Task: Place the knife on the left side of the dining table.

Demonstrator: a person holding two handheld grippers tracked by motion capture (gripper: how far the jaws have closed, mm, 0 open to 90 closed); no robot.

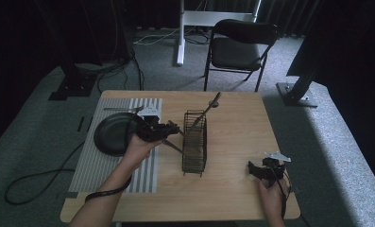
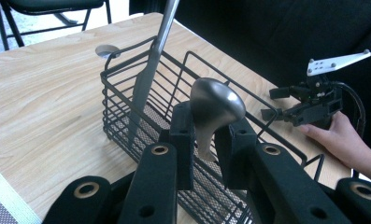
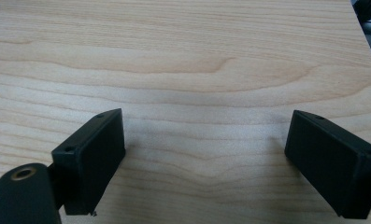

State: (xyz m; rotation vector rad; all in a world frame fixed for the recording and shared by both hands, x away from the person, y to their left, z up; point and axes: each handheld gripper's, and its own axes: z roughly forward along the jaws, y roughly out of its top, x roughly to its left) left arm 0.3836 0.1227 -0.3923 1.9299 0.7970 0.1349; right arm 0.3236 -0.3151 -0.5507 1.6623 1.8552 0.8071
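**Mia:** What is lying on the far left?

**Ben:** A striped mat point(image 1: 102, 165) is lying on the wooden table point(image 1: 237, 137). A black plate point(image 1: 112, 135) is sitting on the mat, and a fork point(image 1: 123, 109) is lying just behind the plate.

**Mia:** And next to that?

**Ben:** The person's left hand point(image 1: 138, 149) is holding the left gripper point(image 2: 203, 135). Its jaws are standing narrow, squeezing a spoon point(image 2: 213, 109) by its neck. The shiny bowl of the spoon is sticking up above the pads.

**Mia:** Where is the spoon sitting?

**Ben:** It is hanging just at the near rim of the black wire basket point(image 1: 194, 142), in the middle of the table. The rest of the handle is hiding behind the jaws.

**Mia:** Is something in the basket?

**Ben:** A knife point(image 2: 150, 70) is leaning inside it, tilting up over the far end.

**Mia:** And on the right?

**Ben:** The right hand point(image 1: 272, 194) is resting the right gripper point(image 3: 204, 149) near the table's corner. Its jaws are standing wide, with bare wood between them.
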